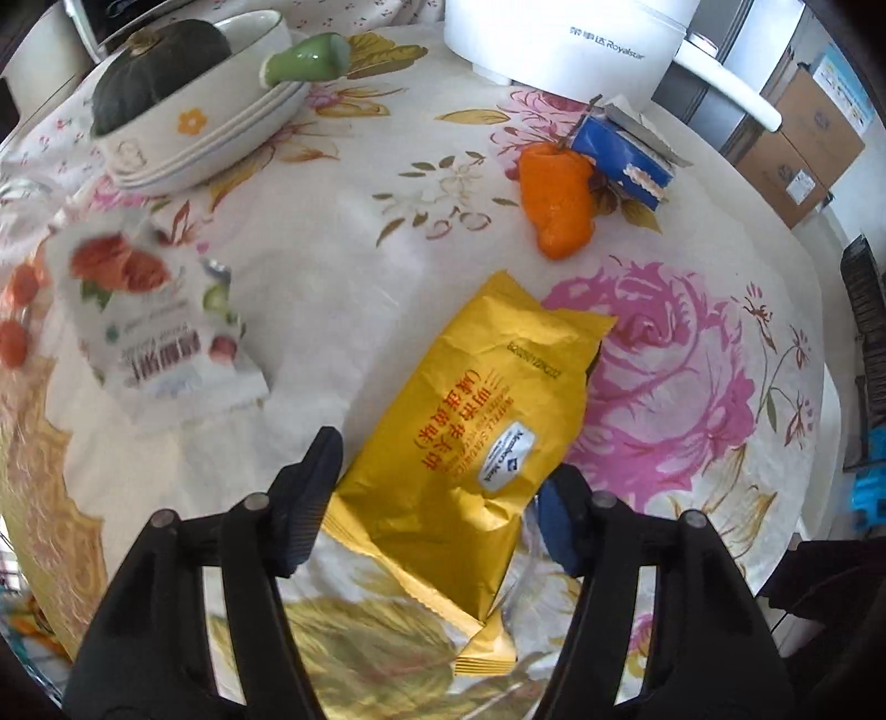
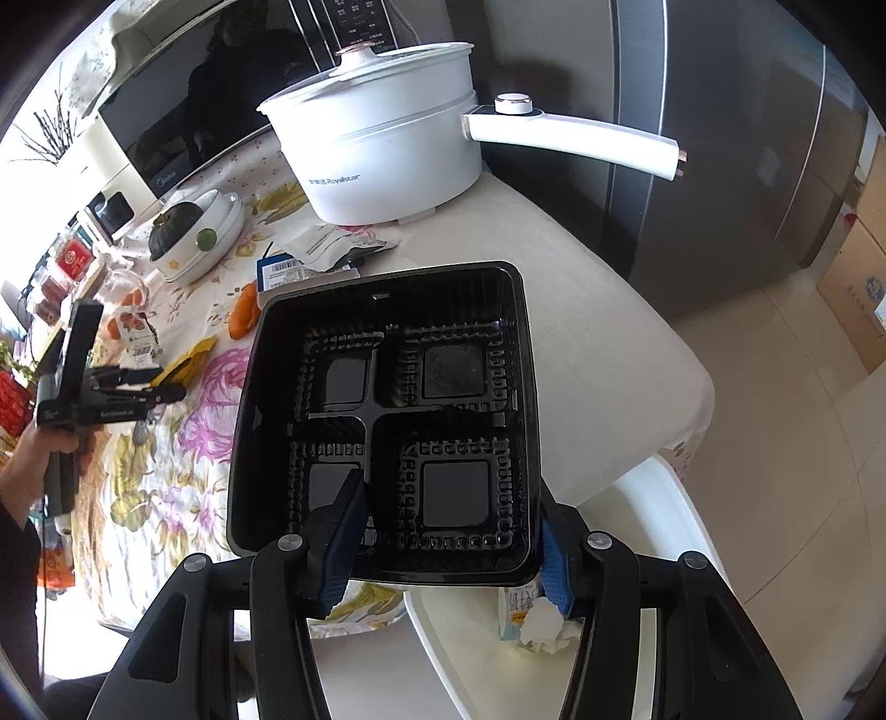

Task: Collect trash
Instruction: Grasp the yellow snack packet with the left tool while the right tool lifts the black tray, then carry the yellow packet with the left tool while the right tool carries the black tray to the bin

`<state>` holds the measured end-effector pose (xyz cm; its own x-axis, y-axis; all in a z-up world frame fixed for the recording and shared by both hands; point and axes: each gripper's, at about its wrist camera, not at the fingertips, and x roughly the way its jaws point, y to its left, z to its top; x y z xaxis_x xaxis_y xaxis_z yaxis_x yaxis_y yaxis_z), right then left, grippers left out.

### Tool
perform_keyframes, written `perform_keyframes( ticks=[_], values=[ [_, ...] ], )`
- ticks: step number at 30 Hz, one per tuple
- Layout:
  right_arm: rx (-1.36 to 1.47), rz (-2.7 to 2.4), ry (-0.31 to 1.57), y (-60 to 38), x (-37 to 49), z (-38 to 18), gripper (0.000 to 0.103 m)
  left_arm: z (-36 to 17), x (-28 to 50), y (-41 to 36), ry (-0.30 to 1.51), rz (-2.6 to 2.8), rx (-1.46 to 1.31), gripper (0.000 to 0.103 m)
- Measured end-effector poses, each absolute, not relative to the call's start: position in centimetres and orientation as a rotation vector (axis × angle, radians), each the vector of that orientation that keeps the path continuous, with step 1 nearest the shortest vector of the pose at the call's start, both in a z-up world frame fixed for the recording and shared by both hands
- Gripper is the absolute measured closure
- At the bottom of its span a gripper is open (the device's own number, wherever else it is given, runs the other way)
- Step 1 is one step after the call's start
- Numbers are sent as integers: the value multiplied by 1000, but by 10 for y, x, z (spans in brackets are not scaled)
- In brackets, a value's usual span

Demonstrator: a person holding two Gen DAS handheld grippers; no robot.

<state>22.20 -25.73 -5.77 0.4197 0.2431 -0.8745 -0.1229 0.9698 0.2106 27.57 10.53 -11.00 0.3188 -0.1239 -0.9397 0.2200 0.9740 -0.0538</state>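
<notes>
**Left wrist view: fingers around the yellow bag, right fingers holding the black tray**

In the left wrist view my left gripper (image 1: pixel 437 493) is hovering with its fingers spread, one on each side of the yellow snack bag (image 1: pixel 470 437), which is lying flat on the flowered desk (image 1: pixel 343 266). I cannot tell whether the pads are touching the bag. Further out, to the left, a white wrapper with fruit pictures (image 1: pixel 155 327) is lying on the cloth. Beyond the bag an orange crumpled piece (image 1: pixel 559 202) is sitting just beside a blue carton (image 1: pixel 620 155). At the far edge a stack of bowls (image 1: pixel 205 138) is holding a dark green squash (image 1: pixel 160 66), near a white electric pot (image 1: pixel 559 39).

In the right wrist view my right gripper (image 2: pixel 443 554) is pinching the near rim of a black four-compartment tray (image 2: pixel 387 421), holding it tilted above the desk edge. Below it crumpled white paper (image 2: pixel 545 626) is lying in a white bin (image 2: pixel 459 637).
</notes>
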Motion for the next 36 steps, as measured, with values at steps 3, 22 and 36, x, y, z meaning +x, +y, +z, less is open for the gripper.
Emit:
perform_keyframes(
  ticks=[3,22,36],
  values=[
    [143,222,1109,-259,216,-54,47,-108,243,102,1200,-193,26,39],
    [111,232,1115,-264,139,-41,47,-77,131,65,1114,-194,-69,39],
    [198,167,1150,-315,126,-59,47,-77,126,-8,1100,-369,-61,39]
  ],
)
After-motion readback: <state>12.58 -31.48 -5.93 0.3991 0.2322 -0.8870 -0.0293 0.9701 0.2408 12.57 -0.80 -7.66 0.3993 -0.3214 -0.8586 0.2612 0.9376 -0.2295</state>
